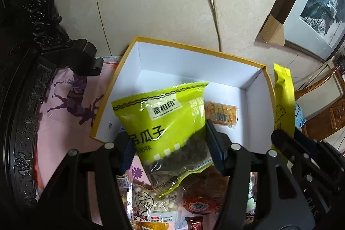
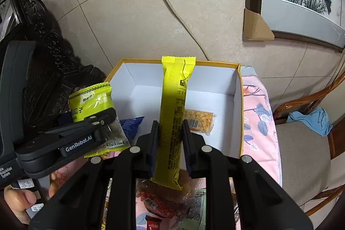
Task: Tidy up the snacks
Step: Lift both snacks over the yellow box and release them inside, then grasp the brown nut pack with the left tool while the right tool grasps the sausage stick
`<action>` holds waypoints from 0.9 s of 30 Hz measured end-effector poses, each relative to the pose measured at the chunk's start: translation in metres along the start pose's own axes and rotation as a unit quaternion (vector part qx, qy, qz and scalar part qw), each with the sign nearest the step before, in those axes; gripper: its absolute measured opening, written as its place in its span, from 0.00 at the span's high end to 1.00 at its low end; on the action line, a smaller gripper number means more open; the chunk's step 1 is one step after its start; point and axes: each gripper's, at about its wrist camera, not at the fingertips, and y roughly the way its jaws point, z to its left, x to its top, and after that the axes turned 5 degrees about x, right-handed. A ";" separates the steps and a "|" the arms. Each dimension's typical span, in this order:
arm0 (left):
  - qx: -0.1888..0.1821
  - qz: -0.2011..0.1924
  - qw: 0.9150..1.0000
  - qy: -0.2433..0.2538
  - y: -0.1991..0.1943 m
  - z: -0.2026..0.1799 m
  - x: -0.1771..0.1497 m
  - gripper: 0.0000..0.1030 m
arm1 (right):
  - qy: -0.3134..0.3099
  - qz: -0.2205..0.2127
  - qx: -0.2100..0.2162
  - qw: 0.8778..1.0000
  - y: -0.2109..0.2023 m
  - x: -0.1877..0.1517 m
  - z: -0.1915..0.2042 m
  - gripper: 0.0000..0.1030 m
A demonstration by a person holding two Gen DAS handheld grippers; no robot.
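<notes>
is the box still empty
No, an orange snack bar with a barcode and a blue packet already lie on the floor of the white-lined box.

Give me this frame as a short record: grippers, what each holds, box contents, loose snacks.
left gripper: shut on green seed bag, held over the box's near edge
right gripper: shut on yellow bar, long, pointing out over the box
box: open, yellow outside, white inside
in box: orange snack bar, blue packet
loose snacks: several packets on the floral cloth before the box
task state: both held snacks not yet released
</notes>
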 end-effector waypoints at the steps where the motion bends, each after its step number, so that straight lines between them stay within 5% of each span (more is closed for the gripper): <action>1: 0.001 0.002 1.000 0.002 0.002 -0.001 0.001 0.42 | 0.002 0.001 -0.001 1.000 0.001 0.002 -0.001 0.79; 3: 0.002 0.005 1.000 0.003 0.004 -0.001 0.005 0.41 | 0.008 0.011 -0.003 1.000 0.005 0.008 -0.005 0.74; 5: 0.002 0.017 1.000 -0.003 0.006 0.002 0.011 0.11 | 0.010 0.019 -0.013 1.000 0.006 0.013 -0.009 0.45; 6: 0.008 0.015 1.000 -0.009 0.004 0.004 0.014 0.06 | 0.008 0.012 -0.018 1.000 0.001 0.015 -0.011 0.43; 11: 0.013 0.001 1.000 -0.018 -0.014 0.017 0.008 0.06 | -0.011 0.013 -0.020 1.000 -0.028 0.002 -0.023 0.42; 15: 0.024 -0.007 0.999 -0.025 -0.031 0.030 -0.017 0.06 | 0.001 0.042 -0.040 0.998 -0.046 -0.040 -0.057 0.42; 21: 0.039 0.016 0.998 -0.049 -0.044 0.063 -0.099 0.06 | 0.082 0.119 -0.056 0.988 -0.045 -0.134 -0.112 0.42; 27: 0.038 0.078 0.993 -0.081 -0.046 0.097 -0.185 0.06 | 0.108 0.101 -0.087 0.985 -0.022 -0.179 -0.119 0.42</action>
